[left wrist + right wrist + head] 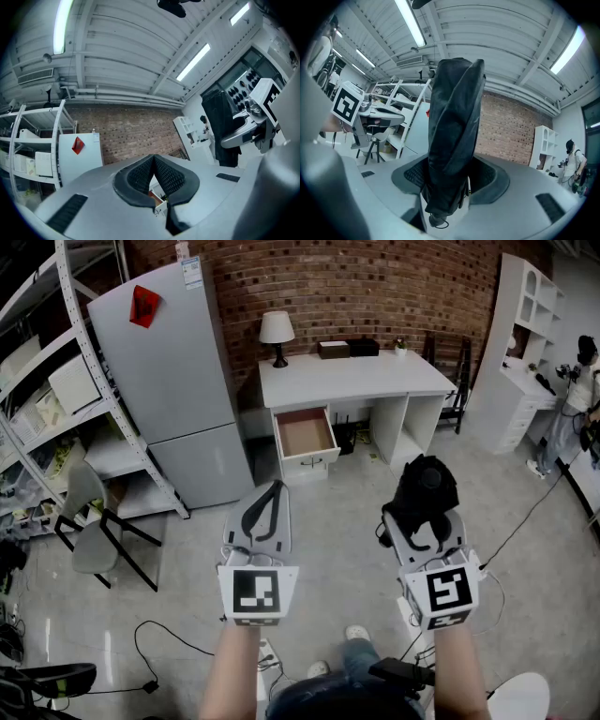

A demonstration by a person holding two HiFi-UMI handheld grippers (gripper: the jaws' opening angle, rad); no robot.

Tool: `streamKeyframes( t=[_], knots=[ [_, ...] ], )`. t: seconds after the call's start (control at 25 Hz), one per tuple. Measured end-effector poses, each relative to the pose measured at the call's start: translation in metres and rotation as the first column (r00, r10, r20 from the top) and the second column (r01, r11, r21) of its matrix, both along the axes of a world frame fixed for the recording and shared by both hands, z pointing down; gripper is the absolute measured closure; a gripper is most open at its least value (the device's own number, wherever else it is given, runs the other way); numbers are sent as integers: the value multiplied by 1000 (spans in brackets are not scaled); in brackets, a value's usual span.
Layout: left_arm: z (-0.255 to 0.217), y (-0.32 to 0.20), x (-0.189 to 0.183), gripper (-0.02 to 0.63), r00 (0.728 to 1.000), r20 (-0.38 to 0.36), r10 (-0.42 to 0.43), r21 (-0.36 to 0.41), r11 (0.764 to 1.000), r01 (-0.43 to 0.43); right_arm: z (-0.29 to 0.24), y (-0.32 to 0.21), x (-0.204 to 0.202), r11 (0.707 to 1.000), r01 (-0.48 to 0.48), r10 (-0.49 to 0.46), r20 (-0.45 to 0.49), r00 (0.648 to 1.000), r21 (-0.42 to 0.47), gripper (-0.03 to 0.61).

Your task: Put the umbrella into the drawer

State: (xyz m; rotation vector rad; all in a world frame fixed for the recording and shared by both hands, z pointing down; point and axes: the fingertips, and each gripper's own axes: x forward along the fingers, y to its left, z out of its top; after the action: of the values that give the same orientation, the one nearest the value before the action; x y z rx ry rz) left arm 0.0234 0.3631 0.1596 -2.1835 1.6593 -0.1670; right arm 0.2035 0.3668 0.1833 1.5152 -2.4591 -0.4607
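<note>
A folded black umbrella (427, 486) stands upright in my right gripper (424, 519), whose jaws are shut on its lower part. In the right gripper view the umbrella (454, 126) fills the middle between the pads of that gripper (452, 176), with its strap end hanging below. My left gripper (268, 487) is held level beside it, shut with nothing between its jaws; its pads (161, 173) meet at the tips. Ahead across the floor, the white desk (356, 379) has its left drawer (306, 433) pulled open, and I see nothing in it.
A grey fridge (169, 381) stands left of the desk, with a metal shelf rack (56, 390) and a chair (94, 526) further left. A lamp (277, 334) and boxes sit on the desk. A white bookcase (520, 352) and a person (577, 399) are at the right. Cables (159, 652) lie on the floor.
</note>
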Motion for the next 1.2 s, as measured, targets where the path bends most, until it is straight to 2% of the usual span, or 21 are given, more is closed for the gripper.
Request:
streamKeyframes(
  t=[0.12,0.52,0.72,0.92,1.2],
  knots=[
    [-4,6,-3,612,1000,-30,2,4,1000,-2,1,6,-2,1000,-17,18,24,1000,-21,344],
    [-2,15,-30,611,998,-59,-18,5,1000,18,9,11,5,993,-99,103,72,992,-63,344],
    [5,9,-43,611,997,-75,-28,-6,1000,27,10,13,0,993,-90,96,86,992,-77,344],
    [8,-14,-48,611,996,-71,-54,-10,999,54,8,-11,0,992,-105,109,54,993,-77,342],
    [14,-66,-58,612,993,-46,-112,-25,994,111,19,-70,0,990,-81,91,87,992,-119,342]
  ],
)
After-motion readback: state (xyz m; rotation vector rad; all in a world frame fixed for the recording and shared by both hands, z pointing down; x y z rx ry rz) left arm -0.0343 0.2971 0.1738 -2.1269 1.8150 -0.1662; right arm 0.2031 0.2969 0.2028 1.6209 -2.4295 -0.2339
